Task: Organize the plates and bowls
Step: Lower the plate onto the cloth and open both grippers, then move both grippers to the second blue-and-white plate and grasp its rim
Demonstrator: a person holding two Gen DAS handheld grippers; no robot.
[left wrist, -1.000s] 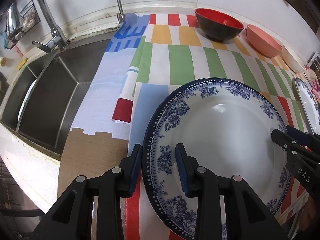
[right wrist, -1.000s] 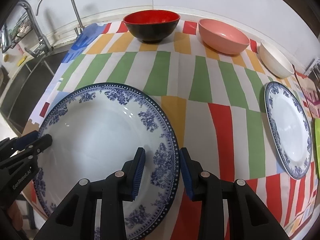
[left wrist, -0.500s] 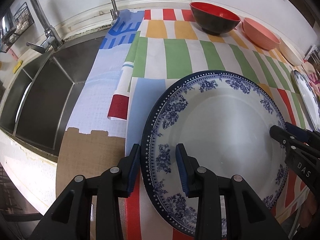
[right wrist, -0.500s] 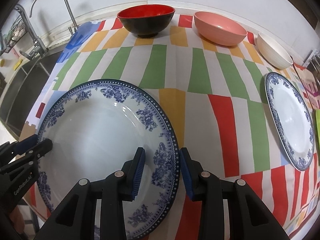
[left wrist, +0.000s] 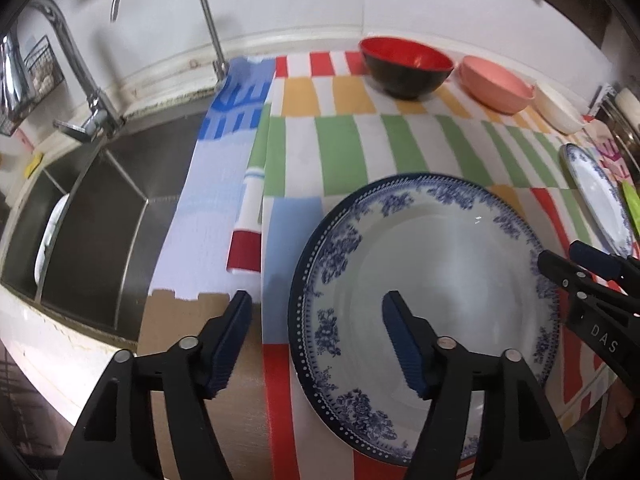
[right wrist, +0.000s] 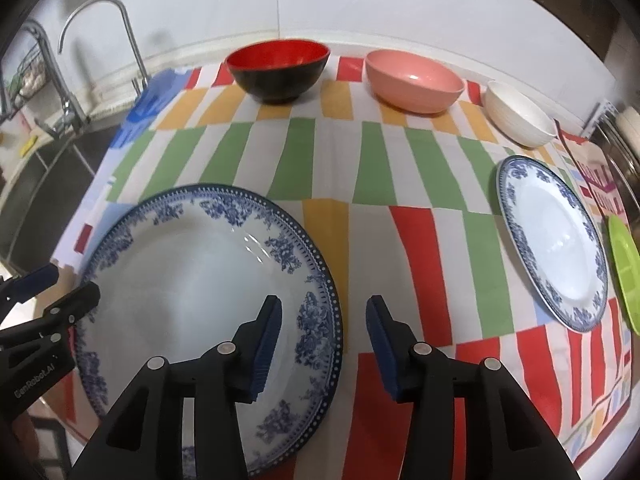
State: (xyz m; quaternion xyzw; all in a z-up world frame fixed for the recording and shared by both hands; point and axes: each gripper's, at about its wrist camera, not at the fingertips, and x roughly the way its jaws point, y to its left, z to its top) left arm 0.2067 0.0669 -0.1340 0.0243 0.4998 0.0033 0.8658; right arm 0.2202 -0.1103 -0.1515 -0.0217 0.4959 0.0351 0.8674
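Observation:
A large blue-and-white plate (left wrist: 424, 292) (right wrist: 192, 280) lies flat on the striped cloth (right wrist: 420, 240). My left gripper (left wrist: 316, 298) straddles the plate's left rim. Its jaws are opening, and its pads (left wrist: 404, 344) stand clear of the rim. My right gripper (right wrist: 324, 302) straddles the right rim in the same way, its jaws also opening off the plate. A smaller blue-and-white plate (right wrist: 552, 240) lies to the right. At the back stand a red-and-black bowl (right wrist: 278, 68), a pink bowl (right wrist: 414, 80) and a white bowl (right wrist: 518, 120).
A steel sink (left wrist: 100, 220) with a white dish (left wrist: 48, 240) in it lies left of the cloth, with a curved faucet (left wrist: 210, 32) behind it. A green plate (right wrist: 624, 272) sits at the far right edge. The counter's front edge runs just below the big plate.
Both grippers were shut on the big plate's rim and have now spread their jaws off it, the left more widely. The plate stays where it was.

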